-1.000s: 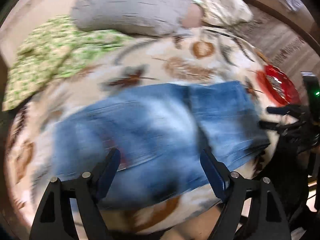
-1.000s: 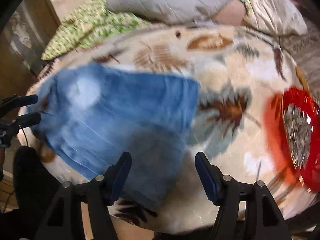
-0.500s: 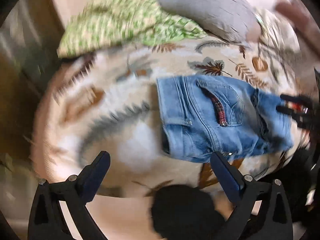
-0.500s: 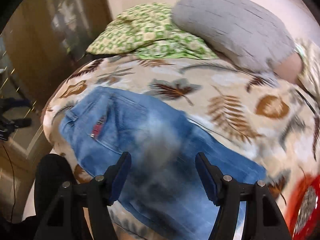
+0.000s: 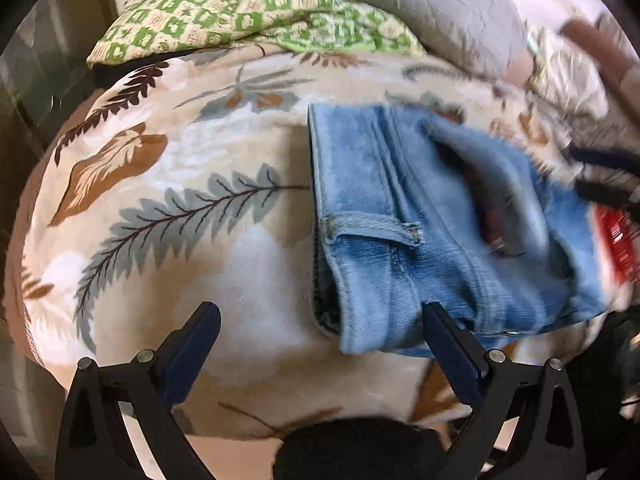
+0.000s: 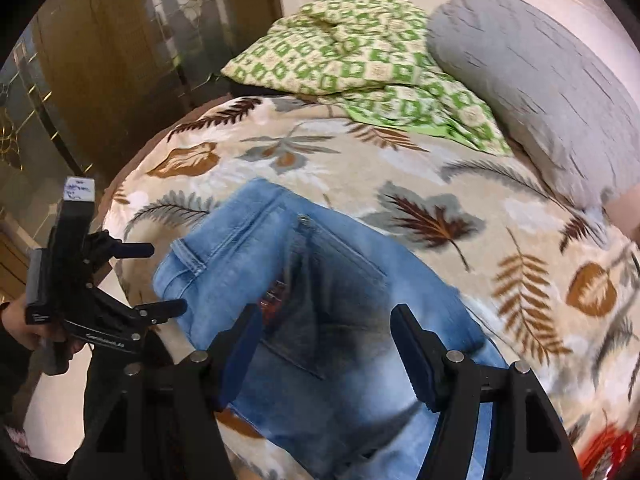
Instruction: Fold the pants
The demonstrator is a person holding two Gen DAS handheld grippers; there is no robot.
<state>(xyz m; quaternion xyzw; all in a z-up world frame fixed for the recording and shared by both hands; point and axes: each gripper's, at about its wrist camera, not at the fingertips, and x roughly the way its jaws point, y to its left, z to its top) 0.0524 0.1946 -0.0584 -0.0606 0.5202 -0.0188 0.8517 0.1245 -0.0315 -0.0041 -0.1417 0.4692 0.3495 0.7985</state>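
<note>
Black two-finger left gripper (image 5: 320,348) with dark blue pads (image 5: 194,350), silver screws, matching black right gripper (image 6: 324,344), bare-skinned hand (image 6: 18,322), dark sleeve

The jeans (image 6: 320,280) are faded light blue denim with paler worn patches, a red tag at the pocket. The blanket (image 5: 240,260) beneath them is cream, printed with grey-blue fern fronds, rust-brown leaves and dark brown sprigs. Beyond the jeans, one pillow (image 6: 352,48) is checked green and cream, another (image 6: 540,80) plain grey. Both grippers have black frames and dark blue fingers (image 5: 192,344)
</note>
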